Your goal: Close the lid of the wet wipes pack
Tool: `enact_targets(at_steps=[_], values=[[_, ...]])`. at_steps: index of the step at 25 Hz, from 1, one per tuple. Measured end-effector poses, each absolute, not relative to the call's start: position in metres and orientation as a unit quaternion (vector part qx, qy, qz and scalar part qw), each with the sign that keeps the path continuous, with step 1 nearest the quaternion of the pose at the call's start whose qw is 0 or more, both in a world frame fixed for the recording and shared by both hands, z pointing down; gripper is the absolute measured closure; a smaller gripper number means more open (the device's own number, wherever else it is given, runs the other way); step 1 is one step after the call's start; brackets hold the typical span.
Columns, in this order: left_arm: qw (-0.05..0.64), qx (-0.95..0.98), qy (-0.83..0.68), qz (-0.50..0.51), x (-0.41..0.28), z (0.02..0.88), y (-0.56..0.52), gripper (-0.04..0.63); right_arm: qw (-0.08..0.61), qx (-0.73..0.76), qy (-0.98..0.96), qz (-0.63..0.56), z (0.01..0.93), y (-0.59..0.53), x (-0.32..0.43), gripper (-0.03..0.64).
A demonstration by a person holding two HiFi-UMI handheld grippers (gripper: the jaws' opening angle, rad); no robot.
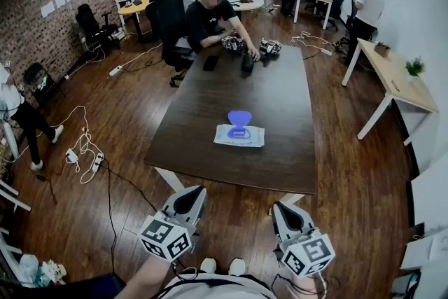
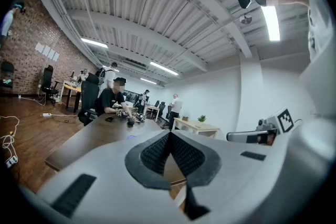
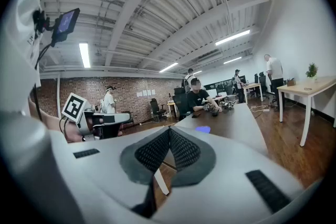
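**Fingers [image 2: 154,153] pinched shut, lid [image 1: 239,117] up**

Left gripper [image 1: 190,199] and right gripper [image 1: 285,215] are both closed on nothing; the wet wipes pack [image 1: 239,136] lies well ahead of the tips. Probably light, soft, slidey: press the stiff lid's far edge. Long axis looks crosswise, lid flipped open away from the tips.

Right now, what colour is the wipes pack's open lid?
Blue. The lid is open on the white wipes pack; the head view shows it best.
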State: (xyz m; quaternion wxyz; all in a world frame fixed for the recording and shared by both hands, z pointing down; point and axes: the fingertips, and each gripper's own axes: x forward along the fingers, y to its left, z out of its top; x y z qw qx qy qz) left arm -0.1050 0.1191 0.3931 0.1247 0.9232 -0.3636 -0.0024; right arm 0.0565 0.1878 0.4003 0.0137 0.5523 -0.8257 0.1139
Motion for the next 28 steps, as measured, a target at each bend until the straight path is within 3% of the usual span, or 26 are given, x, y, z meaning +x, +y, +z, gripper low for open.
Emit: enact_targets(at_steps=[28], values=[[0.113, 0.916, -0.385, -0.007, -0.050, 0.396, 0.116, 0.594, 0.026, 0.519, -0.847, 0.112, 0.412, 0.181, 0.101, 0.612]])
